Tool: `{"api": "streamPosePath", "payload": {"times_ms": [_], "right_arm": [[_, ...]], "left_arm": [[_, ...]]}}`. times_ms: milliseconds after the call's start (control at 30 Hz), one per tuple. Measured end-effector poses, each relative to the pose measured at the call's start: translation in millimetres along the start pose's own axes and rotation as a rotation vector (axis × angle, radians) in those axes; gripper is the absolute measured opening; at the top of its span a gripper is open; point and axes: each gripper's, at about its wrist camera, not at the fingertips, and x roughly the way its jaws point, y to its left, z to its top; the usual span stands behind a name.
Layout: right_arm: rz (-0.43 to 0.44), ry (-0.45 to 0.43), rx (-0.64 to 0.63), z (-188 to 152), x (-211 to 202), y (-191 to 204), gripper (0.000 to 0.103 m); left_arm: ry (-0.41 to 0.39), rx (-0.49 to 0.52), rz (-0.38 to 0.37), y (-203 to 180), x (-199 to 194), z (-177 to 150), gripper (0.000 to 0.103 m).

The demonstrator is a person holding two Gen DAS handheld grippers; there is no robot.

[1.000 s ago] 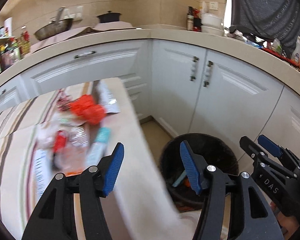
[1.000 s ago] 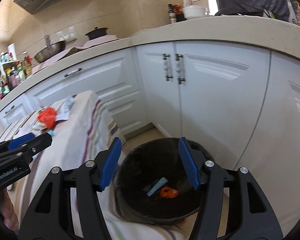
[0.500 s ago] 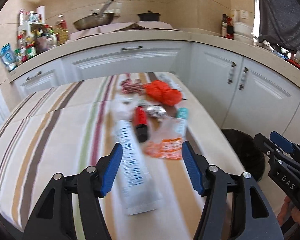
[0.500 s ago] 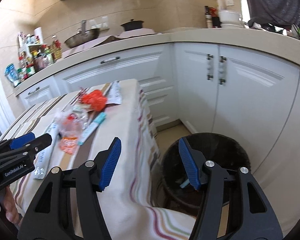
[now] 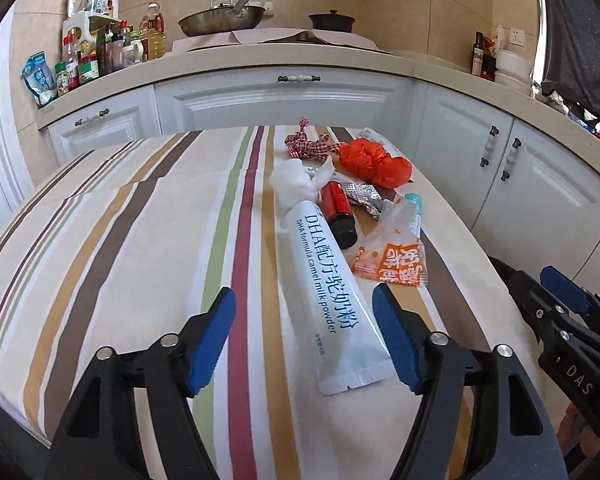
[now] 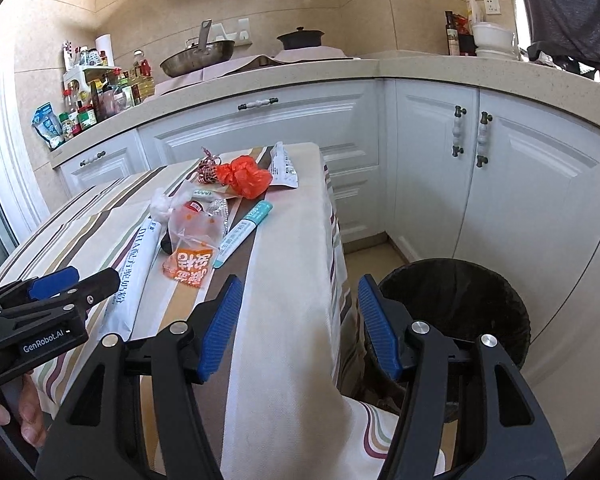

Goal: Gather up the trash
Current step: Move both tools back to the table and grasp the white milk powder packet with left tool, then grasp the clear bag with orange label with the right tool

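A pile of trash lies on the striped tablecloth [image 5: 140, 240]: a long white milk powder sachet [image 5: 332, 292], an orange snack wrapper [image 5: 392, 260], a red bottle [image 5: 338, 210], a white tissue wad [image 5: 296, 184], a red plastic bag [image 5: 372, 162] and a teal tube [image 6: 244, 232]. My left gripper [image 5: 304, 336] is open and empty, its fingers either side of the sachet's near end, just above it. My right gripper [image 6: 300, 324] is open and empty over the table's right edge, beside the black bin [image 6: 460, 312].
White cabinets [image 6: 520, 184] and a beige counter [image 5: 300, 60] wrap around the back and right. A wok [image 5: 224, 20], a black pot [image 5: 332, 22] and several bottles [image 5: 96, 52] stand on the counter. The bin stands on the floor right of the table.
Both grippers swung left from the bin to the table. My left gripper has come in over the white sachet. Both stay open and empty.
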Motion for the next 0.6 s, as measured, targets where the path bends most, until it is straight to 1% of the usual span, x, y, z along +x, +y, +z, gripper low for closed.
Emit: {"api": "streamPosePath", "payload": {"times_ms": [267, 300, 333, 367, 433, 600], "right_arm": [[-0.004, 0.004, 0.021, 0.5, 1.2, -8.8, 0.059], [-0.004, 0.004, 0.023, 0.6, 1.5, -9.3, 0.059], [-0.003, 0.004, 0.023, 0.8, 1.7, -9.5, 0.059], [-0.001, 0.004, 0.024, 1.0, 2.2, -9.2, 0.059], [0.004, 0.007, 0.019, 1.1, 3.6, -6.6, 0.059], [0.022, 0.014, 0.002, 1.6, 7.1, 3.1, 0.059]], "left_arm": [[0.044, 0.022, -0.011, -11.5, 20.4, -4.7, 0.07], [0.05, 0.014, -0.02, -11.0, 22.3, -5.6, 0.065], [0.054, 0.008, -0.026, -10.2, 23.2, -5.9, 0.057], [0.055, 0.005, -0.032, -9.6, 23.6, -5.9, 0.053], [0.05, 0.006, -0.037, -7.8, 23.5, -6.0, 0.04], [0.044, 0.008, -0.05, -1.0, 20.7, -7.2, 0.034]]}}
